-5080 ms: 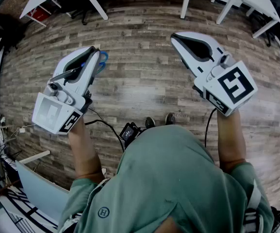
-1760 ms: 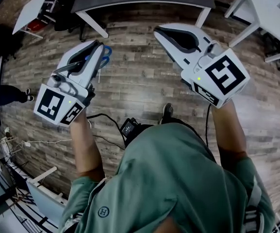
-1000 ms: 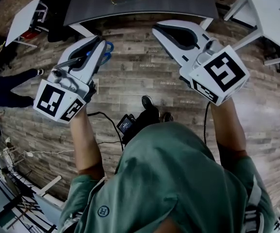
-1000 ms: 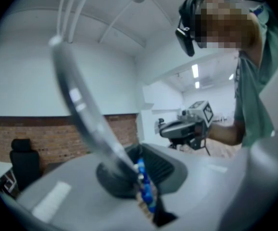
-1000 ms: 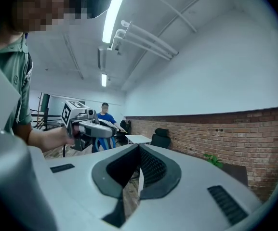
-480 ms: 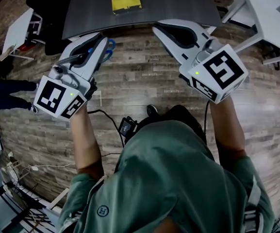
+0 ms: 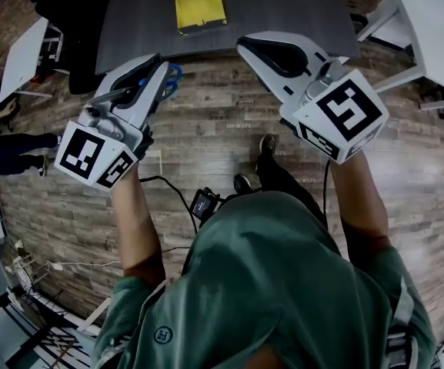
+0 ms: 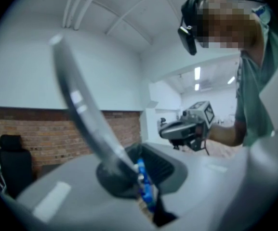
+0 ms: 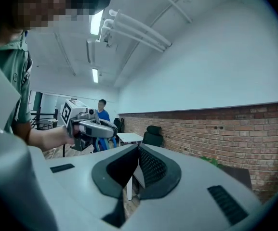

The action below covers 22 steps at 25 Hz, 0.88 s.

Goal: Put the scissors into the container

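Scissors (image 7: 168,78) clamped in left gripper (image 7: 157,58); right gripper (image 7: 242,45) closed, empty, near table (image 7: 283,10) edge.

Wood-plank floor (image 7: 222,121), a dark table (image 7: 283,6), brick wall (image 9: 235,129).

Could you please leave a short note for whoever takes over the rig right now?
Left gripper: shut on the scissors, gripped by the blue handles.
Right gripper: shut, nothing between its jaws.
Yellow container: on the dark table ahead of both grippers.
Done: scissors are in hand, off any surface.
Left: bring the left gripper over the container, lower the scissors in, and open the jaws.
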{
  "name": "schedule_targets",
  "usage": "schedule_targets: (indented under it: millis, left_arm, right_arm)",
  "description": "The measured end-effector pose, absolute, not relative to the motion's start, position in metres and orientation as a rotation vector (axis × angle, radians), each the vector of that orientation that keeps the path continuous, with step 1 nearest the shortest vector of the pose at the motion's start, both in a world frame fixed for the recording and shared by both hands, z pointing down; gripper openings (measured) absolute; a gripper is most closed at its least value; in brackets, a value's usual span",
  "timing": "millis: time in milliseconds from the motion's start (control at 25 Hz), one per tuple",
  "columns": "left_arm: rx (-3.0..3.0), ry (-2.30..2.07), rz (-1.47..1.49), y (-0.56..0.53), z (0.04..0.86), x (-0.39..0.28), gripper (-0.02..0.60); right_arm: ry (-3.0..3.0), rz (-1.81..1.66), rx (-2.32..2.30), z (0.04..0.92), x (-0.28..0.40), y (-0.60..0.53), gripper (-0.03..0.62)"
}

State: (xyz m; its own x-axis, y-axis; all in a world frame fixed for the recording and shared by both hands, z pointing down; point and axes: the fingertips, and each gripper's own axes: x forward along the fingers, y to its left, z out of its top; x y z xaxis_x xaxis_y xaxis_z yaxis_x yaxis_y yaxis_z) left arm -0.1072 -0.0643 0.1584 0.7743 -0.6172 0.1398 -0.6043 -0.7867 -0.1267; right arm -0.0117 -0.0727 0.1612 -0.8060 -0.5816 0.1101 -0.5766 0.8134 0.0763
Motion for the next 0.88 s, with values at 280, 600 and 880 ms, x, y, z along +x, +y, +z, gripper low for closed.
schedule_targets:
  millis: [280,600,880]
  left_arm:
    - [-2.890,1.057,-0.295,-0.136,0.172,-0.098,0.023]
    - [-2.877,1.129,-0.291,-0.199,0.178,-0.086,0.023]
    - [-2.895,1.146,-0.310,-0.239,0.186,-0.093,0.023]
  right_arm:
    - [-2.878,-0.029,0.841,0.177,-0.008,-0.146,0.006]
    - [-2.890,-0.024,0.756,0.188,-0.004,-0.208,0.006]
    - [-2.886,0.017,0.747,0.196,-0.013,-0.250,0.006]
